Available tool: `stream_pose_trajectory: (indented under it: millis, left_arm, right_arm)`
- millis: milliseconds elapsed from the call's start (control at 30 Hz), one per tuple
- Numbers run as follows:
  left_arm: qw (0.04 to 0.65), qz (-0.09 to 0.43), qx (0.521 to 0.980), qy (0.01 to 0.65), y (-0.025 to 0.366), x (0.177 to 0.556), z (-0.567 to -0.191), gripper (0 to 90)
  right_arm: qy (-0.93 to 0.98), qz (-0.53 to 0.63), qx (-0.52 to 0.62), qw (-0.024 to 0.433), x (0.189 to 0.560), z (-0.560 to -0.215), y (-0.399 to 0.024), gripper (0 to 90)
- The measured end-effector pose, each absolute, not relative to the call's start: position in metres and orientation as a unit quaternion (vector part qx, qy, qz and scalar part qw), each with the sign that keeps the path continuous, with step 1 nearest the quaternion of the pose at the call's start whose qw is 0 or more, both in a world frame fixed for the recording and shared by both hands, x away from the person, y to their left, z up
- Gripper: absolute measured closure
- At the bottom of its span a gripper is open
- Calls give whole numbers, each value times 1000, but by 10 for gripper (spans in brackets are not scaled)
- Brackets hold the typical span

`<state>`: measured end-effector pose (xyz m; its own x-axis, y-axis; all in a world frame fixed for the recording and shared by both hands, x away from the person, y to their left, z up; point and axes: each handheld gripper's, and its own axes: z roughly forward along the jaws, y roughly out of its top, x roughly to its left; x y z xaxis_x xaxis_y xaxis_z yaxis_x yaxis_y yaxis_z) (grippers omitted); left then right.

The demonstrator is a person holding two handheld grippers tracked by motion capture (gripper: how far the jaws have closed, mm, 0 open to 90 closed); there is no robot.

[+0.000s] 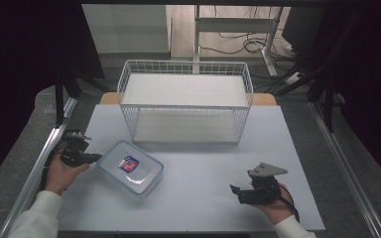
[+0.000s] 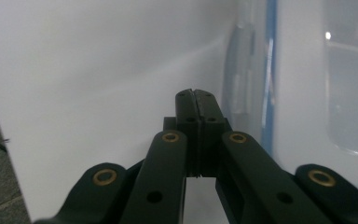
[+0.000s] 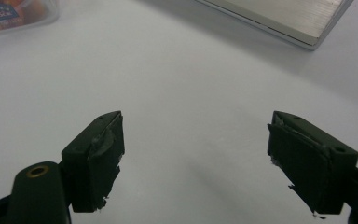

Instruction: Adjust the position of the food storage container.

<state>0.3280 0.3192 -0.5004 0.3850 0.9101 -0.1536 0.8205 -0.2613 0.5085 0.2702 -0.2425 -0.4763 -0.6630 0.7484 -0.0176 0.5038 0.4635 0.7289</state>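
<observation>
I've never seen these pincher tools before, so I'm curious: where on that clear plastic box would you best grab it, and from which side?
Probably at the raised rim of the clear plastic box, on the short end nearest the left gripper, coming in low from the left. The box lies flat and too broad to straddle; only its thin lip would likely fit between the jaws.

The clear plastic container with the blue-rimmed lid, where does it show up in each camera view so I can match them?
High view: the clear plastic container lies left of centre on the white table, just right of the left gripper.
Left gripper view: its blue-rimmed side runs up the right half, beside the shut jaws.
Right gripper view: one corner shows at top left.
Shared landmark: the white table surface.
</observation>
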Motion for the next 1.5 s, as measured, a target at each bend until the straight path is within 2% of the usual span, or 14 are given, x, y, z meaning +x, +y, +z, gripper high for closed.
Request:
stream_pose_trajectory:
  millis: [333, 633, 967, 1500]
  left_arm:
    - [257, 71, 800, 537, 311, 324, -500, 900]
    - [248, 58, 820, 512, 283, 310, -497, 900]
    - [271, 30, 832, 483, 243, 297, -499, 898]
    - [292, 5, 848, 442, 180, 296, -499, 898]
  right_arm:
    - [839, 361, 370, 171, 270, -476, -242, 190]
    - [840, 358, 369, 172, 269, -476, -242, 190]
    - [840, 359, 369, 173, 269, -476, -241, 190]
    - [840, 358, 369, 171, 269, -476, -241, 190]
